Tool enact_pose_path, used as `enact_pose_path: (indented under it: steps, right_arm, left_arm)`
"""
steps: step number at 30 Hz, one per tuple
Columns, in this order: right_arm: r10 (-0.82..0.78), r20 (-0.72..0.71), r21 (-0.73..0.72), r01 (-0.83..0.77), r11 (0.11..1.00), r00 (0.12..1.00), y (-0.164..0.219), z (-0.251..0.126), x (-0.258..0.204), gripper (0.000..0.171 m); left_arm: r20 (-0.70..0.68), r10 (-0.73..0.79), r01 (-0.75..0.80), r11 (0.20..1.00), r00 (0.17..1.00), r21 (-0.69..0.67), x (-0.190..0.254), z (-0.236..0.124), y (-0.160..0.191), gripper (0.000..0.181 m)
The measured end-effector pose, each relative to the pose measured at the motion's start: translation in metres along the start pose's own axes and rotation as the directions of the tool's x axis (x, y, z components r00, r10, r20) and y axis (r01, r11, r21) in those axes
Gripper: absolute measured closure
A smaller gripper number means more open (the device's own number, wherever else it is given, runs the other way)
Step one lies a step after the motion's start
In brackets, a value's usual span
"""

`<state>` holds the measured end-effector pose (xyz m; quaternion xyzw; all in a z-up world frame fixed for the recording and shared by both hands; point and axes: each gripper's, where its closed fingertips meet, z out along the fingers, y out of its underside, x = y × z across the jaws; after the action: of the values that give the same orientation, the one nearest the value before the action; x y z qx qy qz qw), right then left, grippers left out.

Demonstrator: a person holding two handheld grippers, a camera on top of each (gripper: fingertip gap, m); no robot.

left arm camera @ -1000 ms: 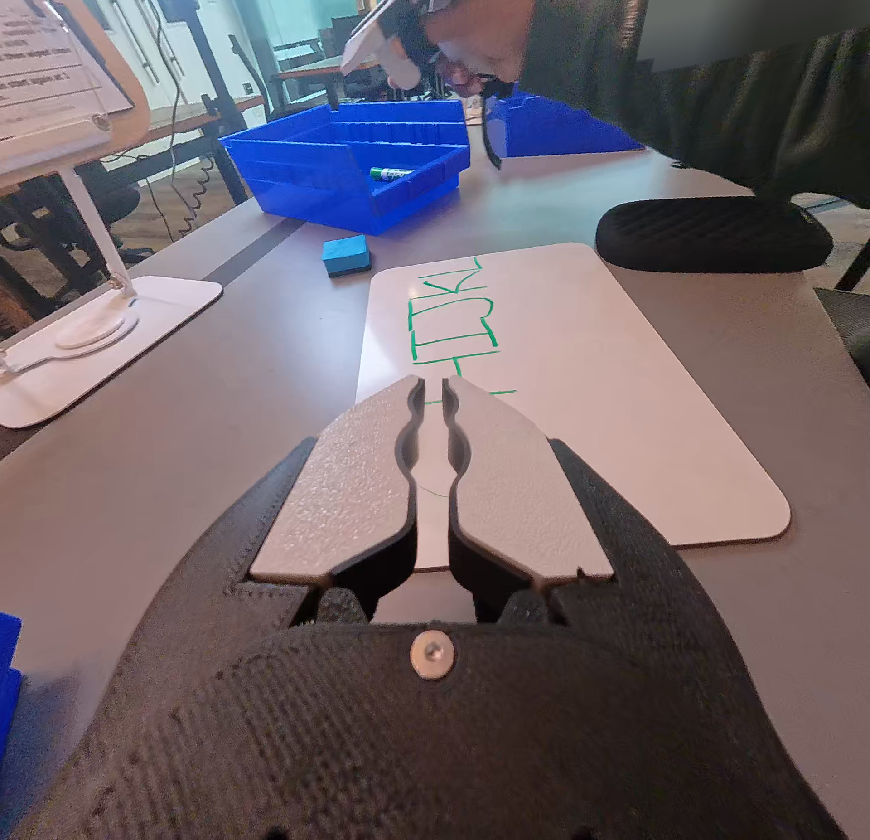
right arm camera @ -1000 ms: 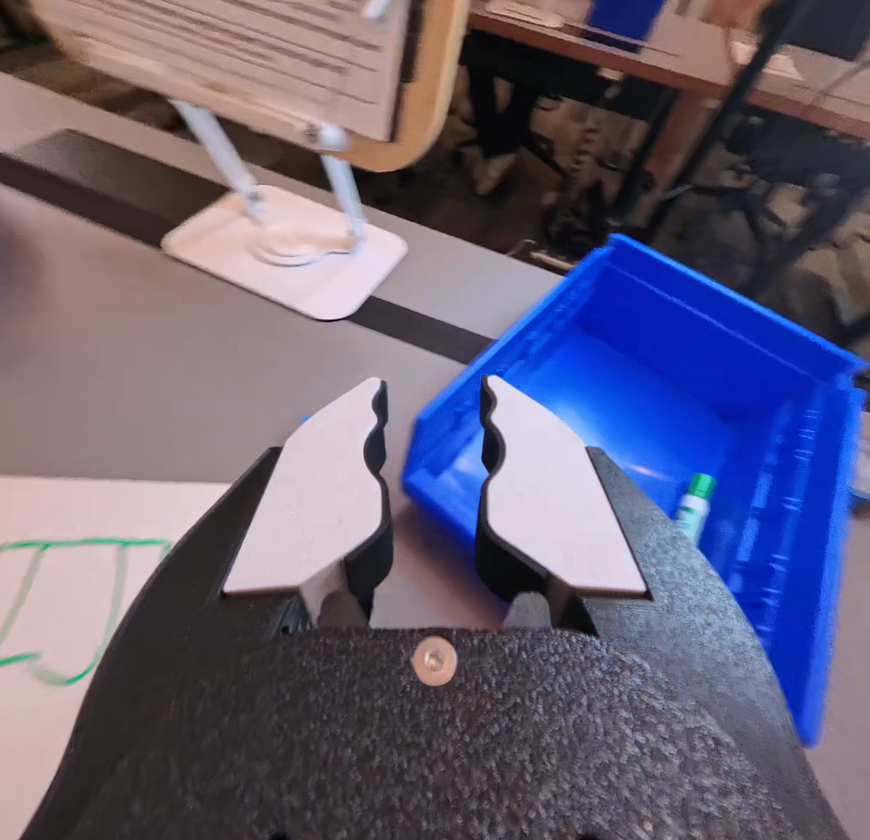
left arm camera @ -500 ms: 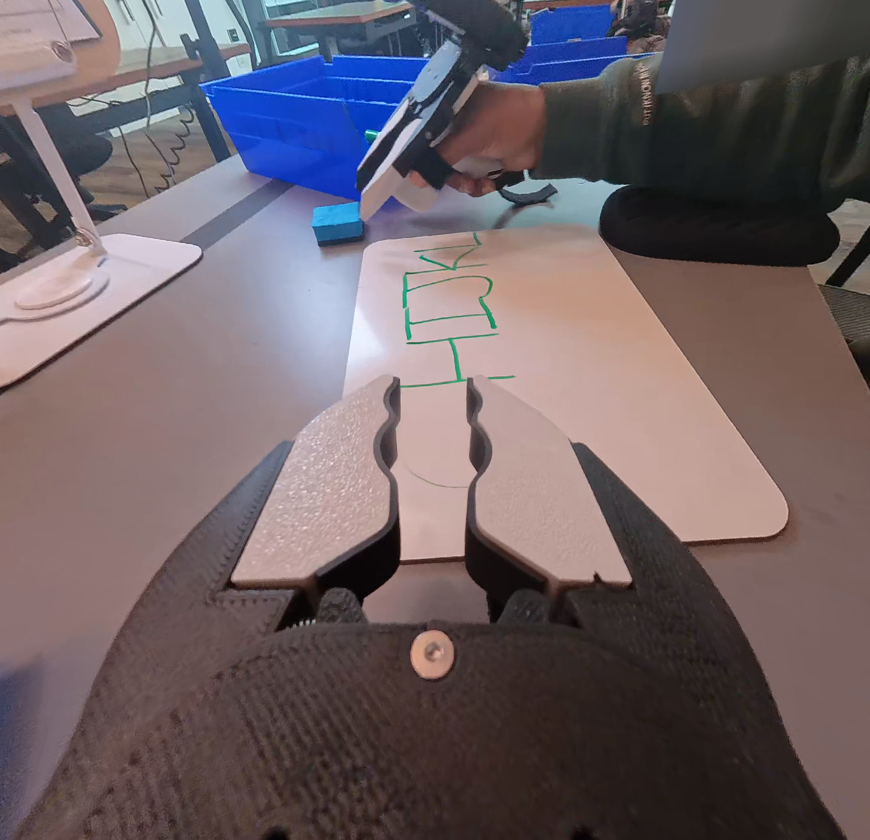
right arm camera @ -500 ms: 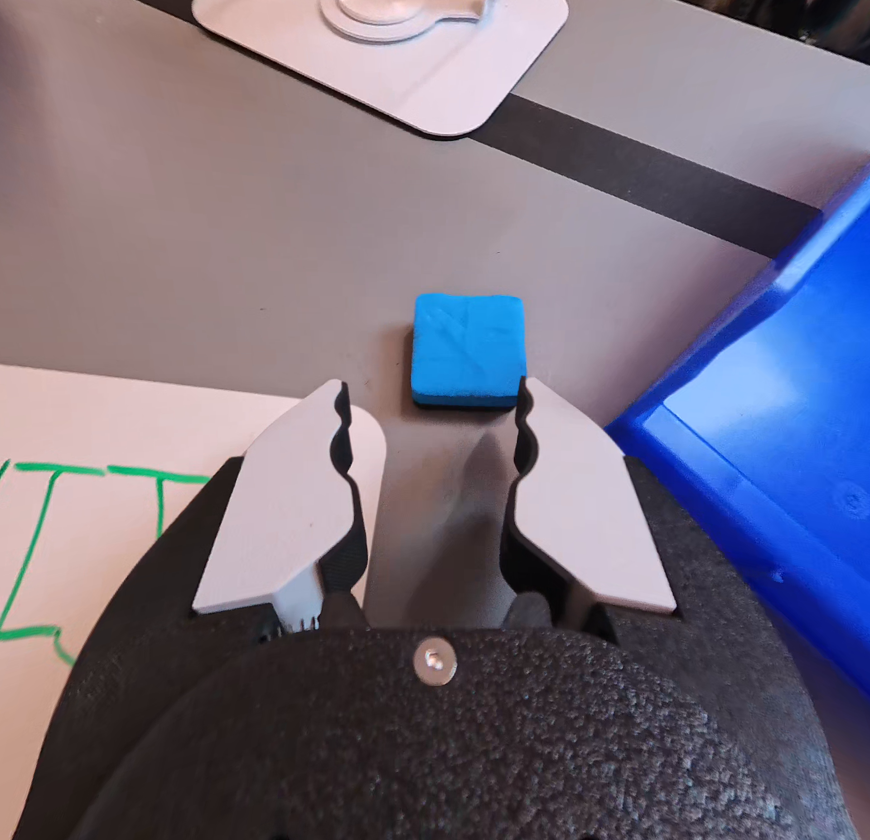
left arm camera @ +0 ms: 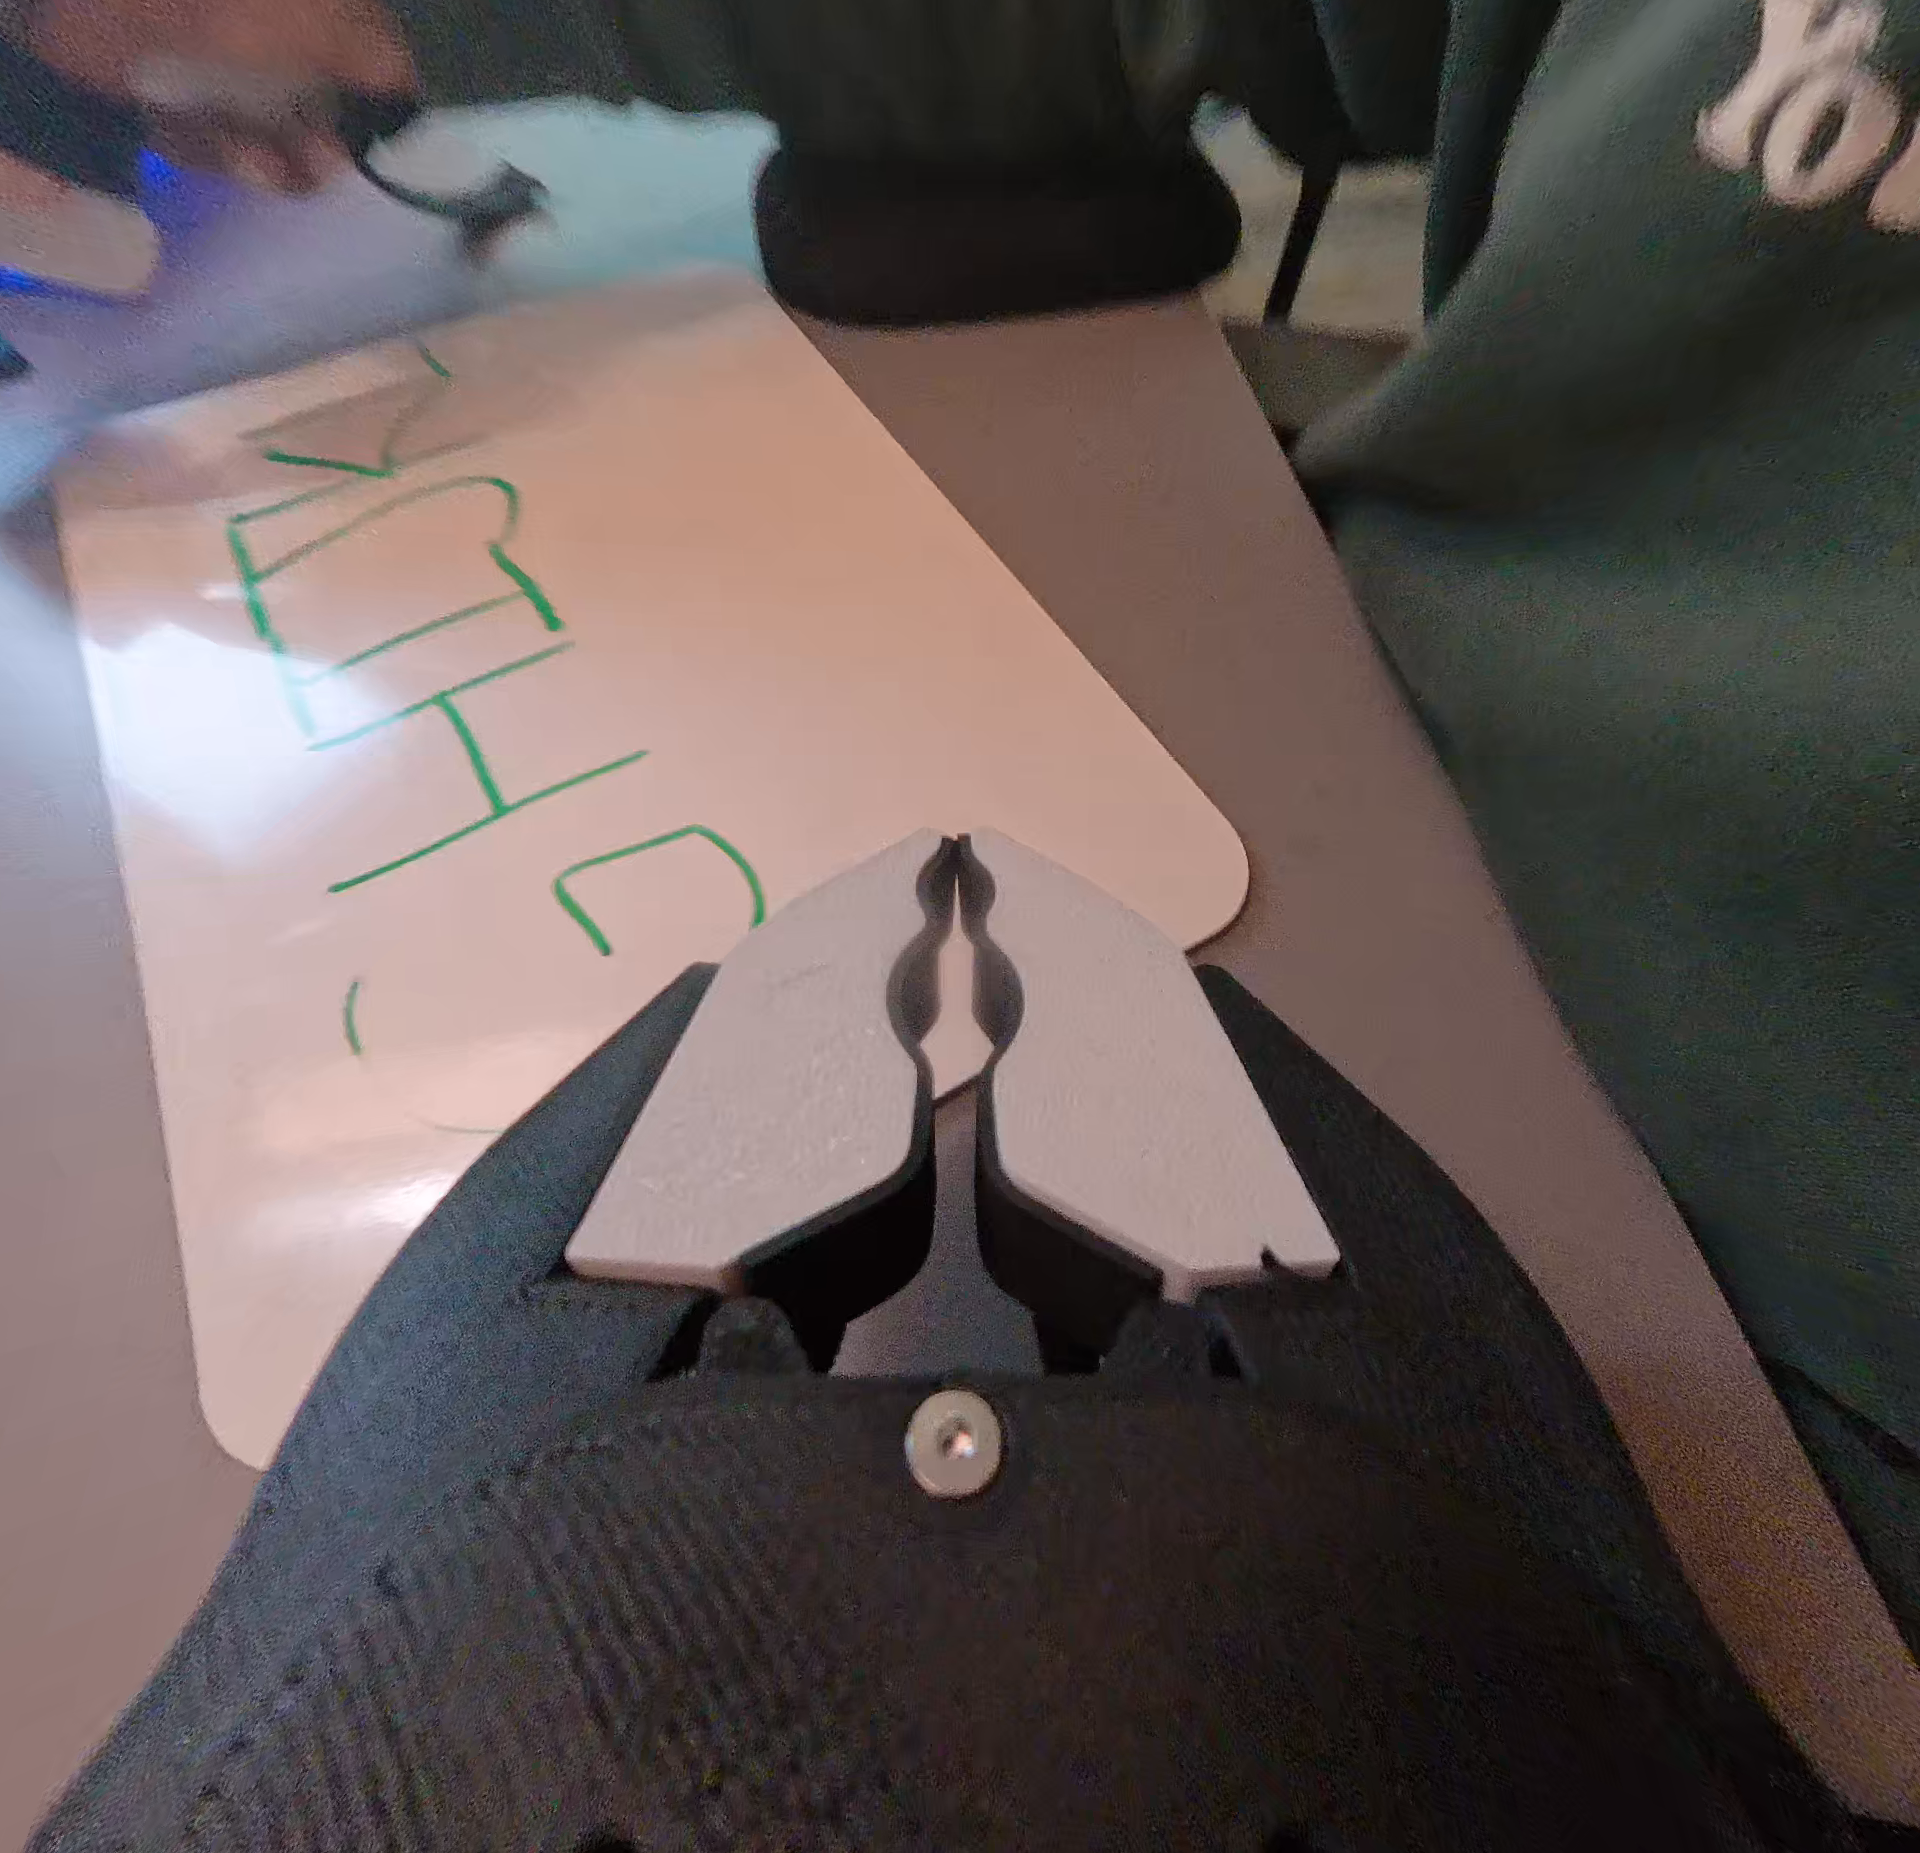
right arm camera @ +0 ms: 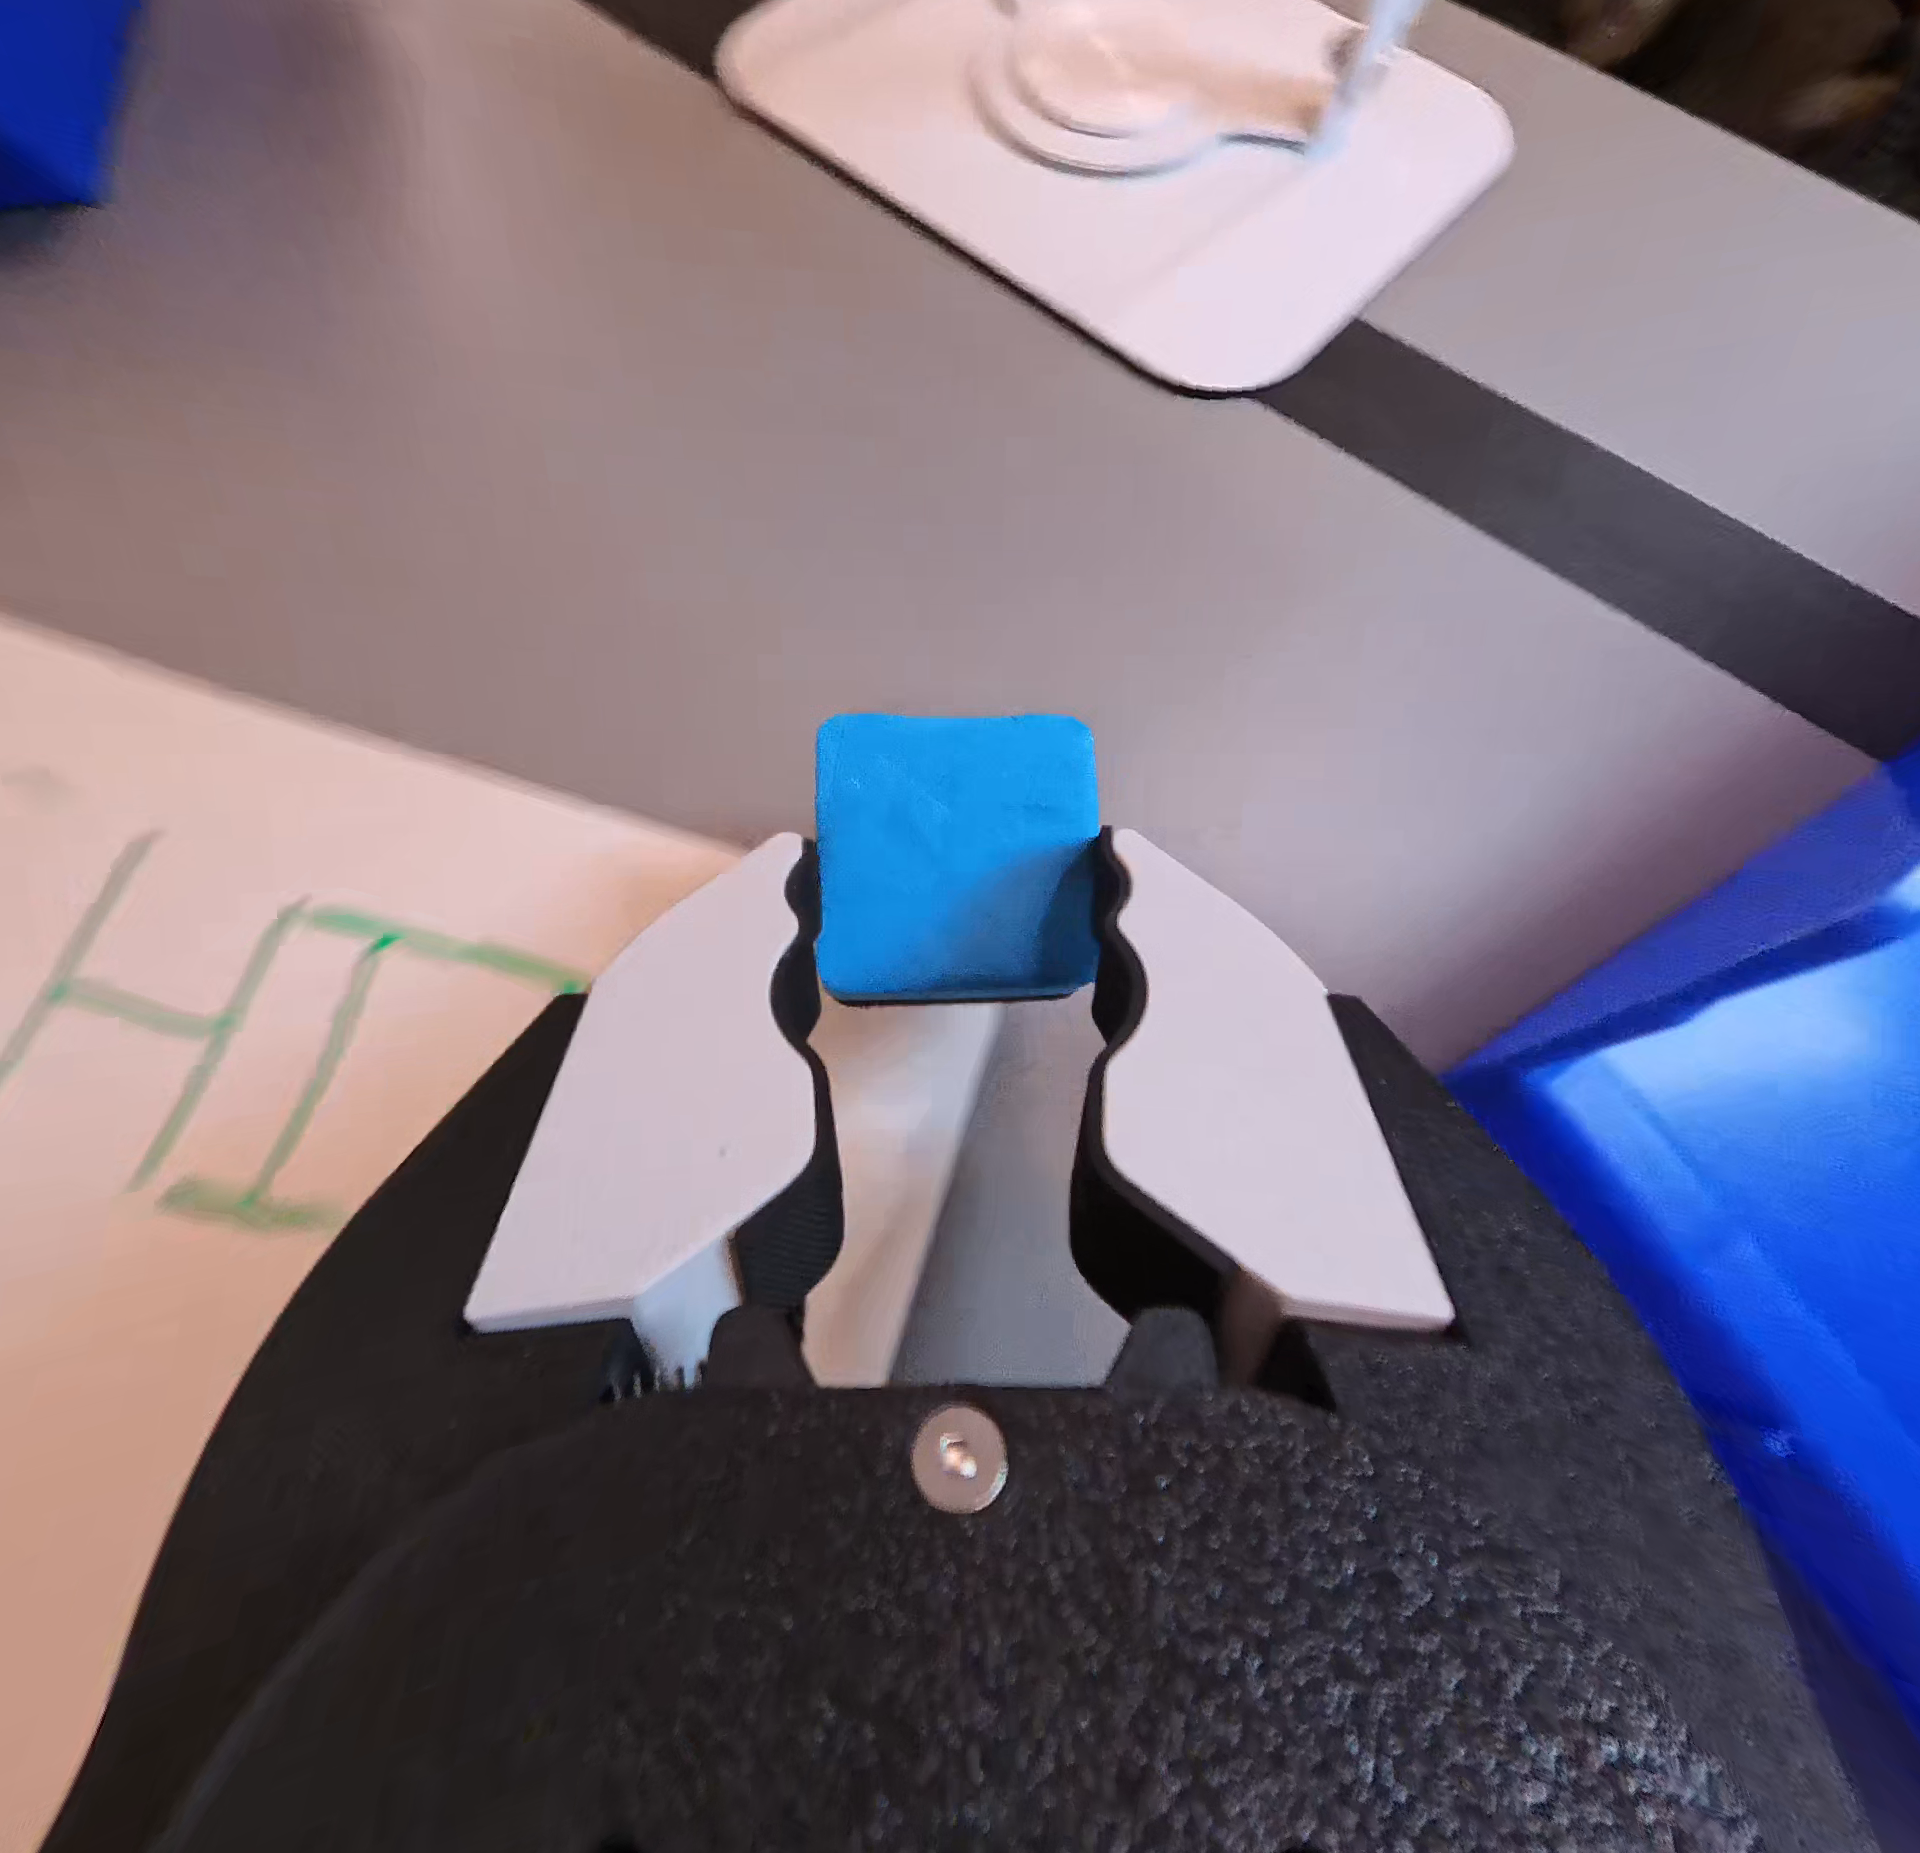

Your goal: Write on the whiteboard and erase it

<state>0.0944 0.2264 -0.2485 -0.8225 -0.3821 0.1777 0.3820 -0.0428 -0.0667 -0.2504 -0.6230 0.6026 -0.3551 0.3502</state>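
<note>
The left wrist camera is sitting low behind the left claw (left arm camera: 957,847), looking along the whiteboard (left arm camera: 727,598) toward the person's dark sleeve (left arm camera: 1621,660) at the worktop's (left arm camera: 1101,453) edge. The right wrist camera is tilting steeply down over the right claw (right arm camera: 951,847), close to the blue eraser (right arm camera: 951,847). Both views are sharing the whiteboard's green writing (left arm camera: 416,640).

Blue bin (right arm camera: 1714,1232) (close right of tool (right arm camera: 951,853))
</note>
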Motion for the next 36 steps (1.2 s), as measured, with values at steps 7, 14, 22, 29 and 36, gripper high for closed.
enact_pose_path:
  steps: [7, 14, 22, 29, 36]
  right_arm:
    - [-0.11, 0.073, -0.144, 0.12, 0.982, 0.991, 0.067, -0.064, -0.065, 0.121]
    - [-0.131, -0.02, -0.187, 0.125, 0.974, 0.991, 0.091, -0.061, -0.065, 0.121]
    - [-0.067, -0.072, -0.201, 0.051, 0.978, 0.995, 0.086, -0.054, -0.03, 0.122]
    - [-0.104, -0.035, -0.194, 0.095, 0.976, 0.994, 0.08, -0.047, -0.062, 0.121]
    - [-0.192, 0.058, -0.224, 0.2, 0.954, 0.98, 0.08, -0.047, -0.096, 0.122]
  left_arm:
    - [0.017, 0.127, -0.123, 0.984, 0.992, -0.129, 0.02, 0.027, 0.006, 0.181]
    - [0.06, 0.273, -0.249, 0.933, 0.96, -0.26, 0.022, 0.044, 0.021, 0.181]
    - [0.087, 0.298, -0.262, 0.92, 0.951, -0.29, 0.019, 0.043, 0.021, 0.181]
    - [0.06, 0.272, -0.246, 0.931, 0.961, -0.27, 0.023, 0.048, 0.018, 0.181]
    - [0.07, 0.227, -0.201, 0.942, 0.971, -0.269, 0.021, 0.047, 0.019, 0.181]
